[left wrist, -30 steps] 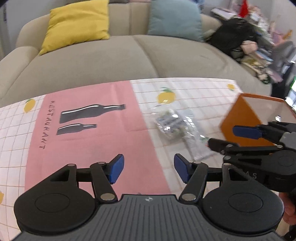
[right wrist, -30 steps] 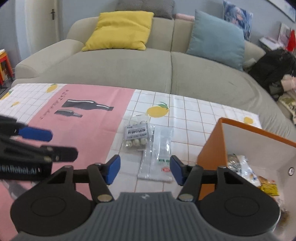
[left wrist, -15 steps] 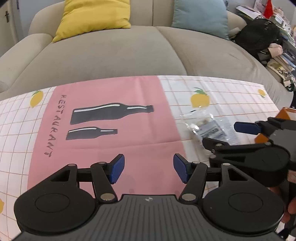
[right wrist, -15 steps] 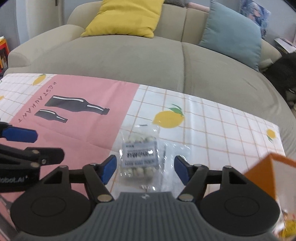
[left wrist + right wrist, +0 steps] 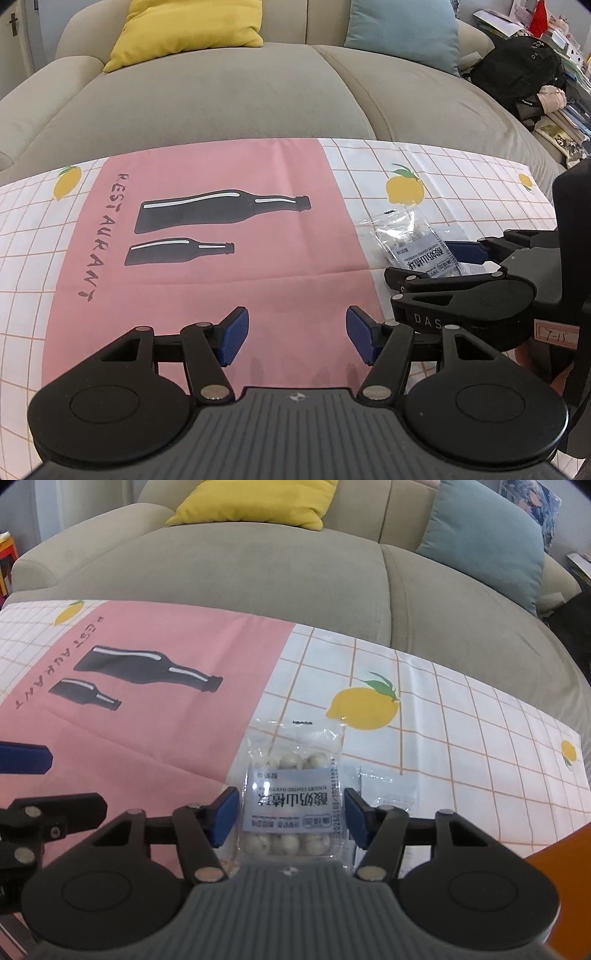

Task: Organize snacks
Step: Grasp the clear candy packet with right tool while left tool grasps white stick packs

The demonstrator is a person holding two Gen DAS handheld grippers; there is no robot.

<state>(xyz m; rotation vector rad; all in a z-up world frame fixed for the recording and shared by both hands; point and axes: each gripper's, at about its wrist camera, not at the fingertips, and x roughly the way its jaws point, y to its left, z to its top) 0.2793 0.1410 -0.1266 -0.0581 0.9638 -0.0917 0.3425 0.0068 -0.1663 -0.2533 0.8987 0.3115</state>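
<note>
A clear snack packet of white yogurt-coated balls (image 5: pixel 291 797) lies on the tablecloth, between the open blue pads of my right gripper (image 5: pixel 291 818); the pads stand on either side of it, slightly apart from it. The packet also shows in the left wrist view (image 5: pixel 413 245), with the right gripper (image 5: pixel 424 266) around it. A second clear packet (image 5: pixel 388 786) lies just right of the first. My left gripper (image 5: pixel 297 339) is open and empty, over the pink part of the cloth.
An orange box (image 5: pixel 561 853) shows at the right edge of the right wrist view. The table has a pink and lemon-print cloth (image 5: pixel 221 288). A beige sofa (image 5: pixel 240 92) with yellow and blue cushions stands behind it. A black bag (image 5: pixel 517 70) lies at the far right.
My right gripper has moved forward and down so the ball packet now sits between its pads. The orange box has slid out toward the right edge. The left gripper has shifted left.
</note>
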